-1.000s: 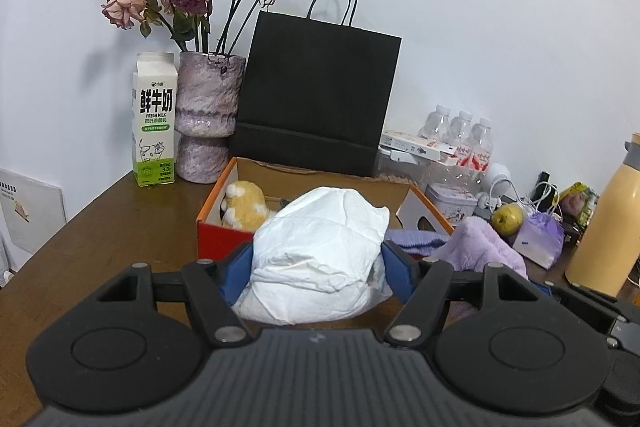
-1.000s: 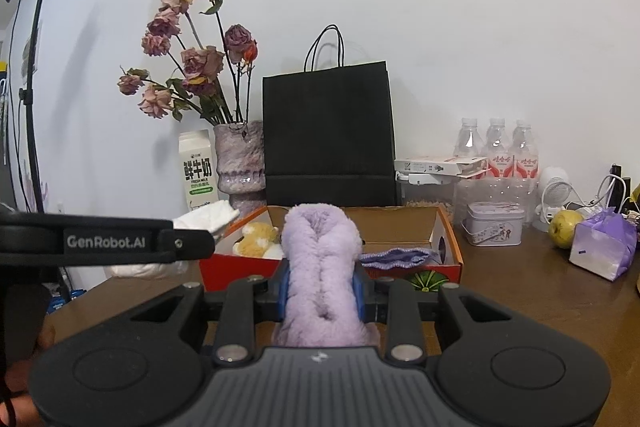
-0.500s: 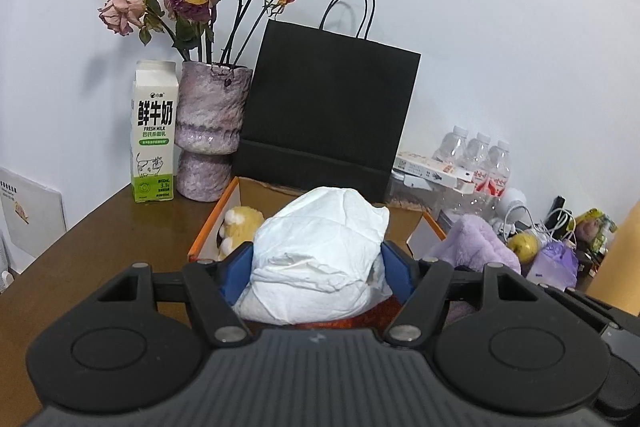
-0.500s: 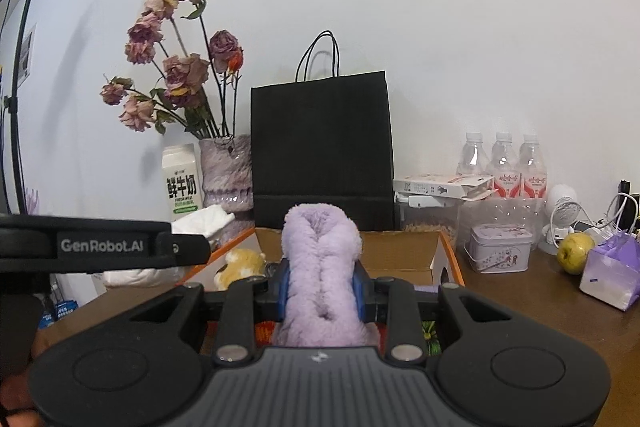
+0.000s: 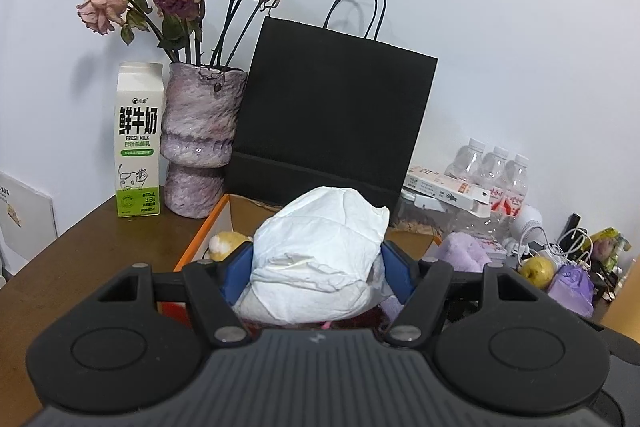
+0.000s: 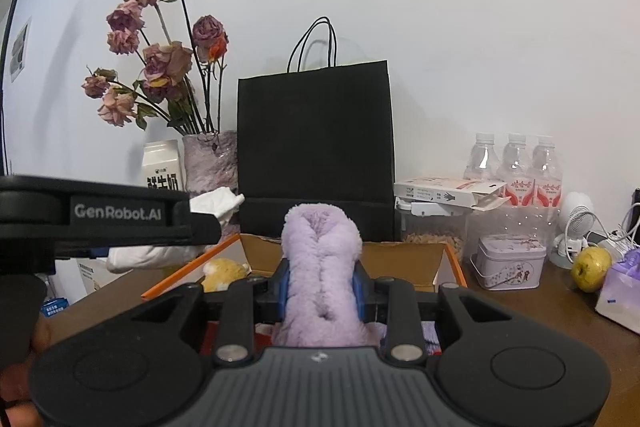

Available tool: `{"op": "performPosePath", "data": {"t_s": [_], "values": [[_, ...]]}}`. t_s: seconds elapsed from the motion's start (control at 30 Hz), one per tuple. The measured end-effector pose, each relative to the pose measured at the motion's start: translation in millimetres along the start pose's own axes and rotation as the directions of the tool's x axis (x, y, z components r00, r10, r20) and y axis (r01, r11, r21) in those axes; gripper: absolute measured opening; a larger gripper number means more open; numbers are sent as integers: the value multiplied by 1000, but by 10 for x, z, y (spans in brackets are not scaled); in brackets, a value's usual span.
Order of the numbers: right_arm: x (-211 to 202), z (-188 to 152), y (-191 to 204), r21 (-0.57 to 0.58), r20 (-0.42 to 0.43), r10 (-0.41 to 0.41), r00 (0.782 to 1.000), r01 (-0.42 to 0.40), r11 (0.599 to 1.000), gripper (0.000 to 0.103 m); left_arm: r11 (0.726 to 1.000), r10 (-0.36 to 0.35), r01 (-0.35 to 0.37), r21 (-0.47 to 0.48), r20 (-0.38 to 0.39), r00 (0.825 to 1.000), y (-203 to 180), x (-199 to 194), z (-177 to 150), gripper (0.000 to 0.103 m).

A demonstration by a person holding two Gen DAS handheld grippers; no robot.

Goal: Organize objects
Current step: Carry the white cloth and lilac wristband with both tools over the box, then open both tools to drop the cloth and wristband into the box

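My left gripper (image 5: 316,267) is shut on a crumpled white cloth bundle (image 5: 320,259), held above the open orange cardboard box (image 5: 200,231). The same white cloth bundle (image 6: 176,231) shows at the left of the right wrist view, beyond the left gripper's body. My right gripper (image 6: 320,279) is shut on a fluffy purple cloth (image 6: 320,267), held over the box (image 6: 404,259). A yellow plush toy (image 6: 224,271) lies inside the box at its left end. The purple cloth (image 5: 464,251) also peeks past the right finger in the left wrist view.
A black paper bag (image 5: 332,107) stands behind the box, with a vase of dried roses (image 5: 200,143) and a milk carton (image 5: 138,139) to its left. To the right are water bottles (image 6: 516,167), a small tin (image 6: 512,259), a green-yellow fruit (image 6: 592,267) and a purple pouch (image 5: 568,283).
Both grippers have moved forward over the box toward the black bag, each still carrying its cloth. The bag and vase now look larger and the box sits lower in view.
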State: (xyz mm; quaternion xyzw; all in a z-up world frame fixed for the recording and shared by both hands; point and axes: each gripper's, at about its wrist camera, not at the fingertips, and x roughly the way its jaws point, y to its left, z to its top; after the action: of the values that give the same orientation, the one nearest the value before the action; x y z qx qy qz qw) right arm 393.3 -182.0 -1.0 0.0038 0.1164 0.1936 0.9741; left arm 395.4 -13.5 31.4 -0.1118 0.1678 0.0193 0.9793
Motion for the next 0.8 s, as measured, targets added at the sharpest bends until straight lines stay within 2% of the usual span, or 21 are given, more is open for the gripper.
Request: {"op": "performPosePath", "data": {"t_s": [0.8], "values": [[792,144,-192,-15,-22,-33,999,33,999,28,998,51,-53,-44,-33,998,-18,769,183,69]]}}
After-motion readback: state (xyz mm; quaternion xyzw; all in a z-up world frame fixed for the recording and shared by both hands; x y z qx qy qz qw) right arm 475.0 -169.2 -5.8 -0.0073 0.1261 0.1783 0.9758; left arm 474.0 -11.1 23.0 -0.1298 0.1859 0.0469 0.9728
